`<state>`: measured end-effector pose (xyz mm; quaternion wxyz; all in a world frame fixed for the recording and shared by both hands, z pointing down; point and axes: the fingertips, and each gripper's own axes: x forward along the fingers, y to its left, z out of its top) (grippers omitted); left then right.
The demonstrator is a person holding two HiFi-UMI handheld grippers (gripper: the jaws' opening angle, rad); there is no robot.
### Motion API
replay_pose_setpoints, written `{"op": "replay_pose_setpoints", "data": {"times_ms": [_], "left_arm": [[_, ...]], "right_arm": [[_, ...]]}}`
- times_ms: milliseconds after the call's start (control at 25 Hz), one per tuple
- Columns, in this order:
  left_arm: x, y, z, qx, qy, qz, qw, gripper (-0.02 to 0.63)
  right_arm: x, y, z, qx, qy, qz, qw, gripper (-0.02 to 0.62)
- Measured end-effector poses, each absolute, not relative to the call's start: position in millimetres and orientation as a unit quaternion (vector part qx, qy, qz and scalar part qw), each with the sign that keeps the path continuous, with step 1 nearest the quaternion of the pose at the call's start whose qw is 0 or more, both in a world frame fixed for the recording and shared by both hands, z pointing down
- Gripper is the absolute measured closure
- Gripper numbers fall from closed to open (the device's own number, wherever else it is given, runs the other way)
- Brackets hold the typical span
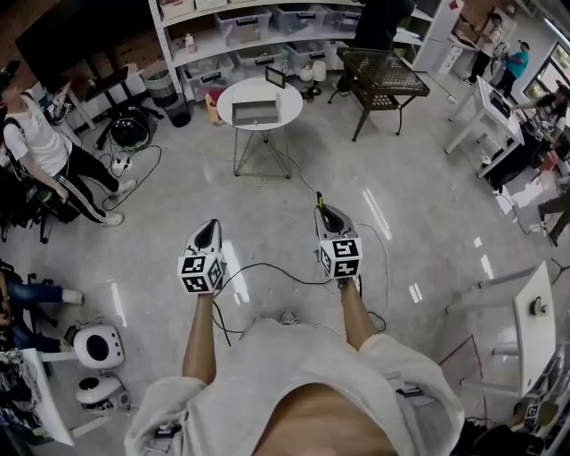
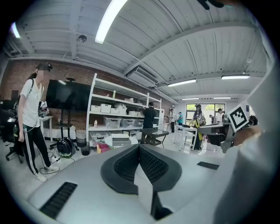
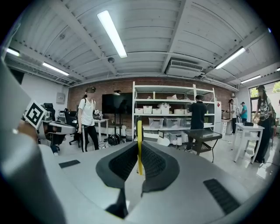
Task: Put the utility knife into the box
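My right gripper [image 3: 139, 148] is shut on a thin yellow utility knife [image 3: 139, 131], which stands on edge between the jaws and sticks up above them. In the head view the right gripper [image 1: 325, 214] is held out over the floor. My left gripper [image 1: 207, 228] is beside it, and its jaws [image 2: 139, 148] are shut with nothing between them. A grey open box [image 1: 256, 112] sits on a small round white table [image 1: 227, 93] some way ahead of both grippers. The left gripper view shows the box [image 2: 121, 140] just beyond the jaws.
A black mesh table [image 1: 383, 71] stands to the right of the round table. Shelves with plastic bins [image 1: 267, 27] line the back wall. Cables [image 1: 267, 267] lie on the shiny floor. A person [image 1: 44, 142] is at the left and a white table [image 1: 543, 303] at the right.
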<state>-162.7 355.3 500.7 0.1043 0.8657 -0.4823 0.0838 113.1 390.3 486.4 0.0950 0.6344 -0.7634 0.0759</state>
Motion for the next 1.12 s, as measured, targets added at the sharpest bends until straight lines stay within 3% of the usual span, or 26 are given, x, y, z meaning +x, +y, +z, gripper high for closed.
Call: {"op": "replay_pose_setpoints", "data": {"times_ms": [1120], "left_arm": [[-119.0, 307.1, 518.9, 0.856, -0.497, 0.105, 0.097, 0.586]], "right_arm": [[151.7, 337.6, 517.6, 0.611, -0.780, 0.086, 0.106, 0.546]]}}
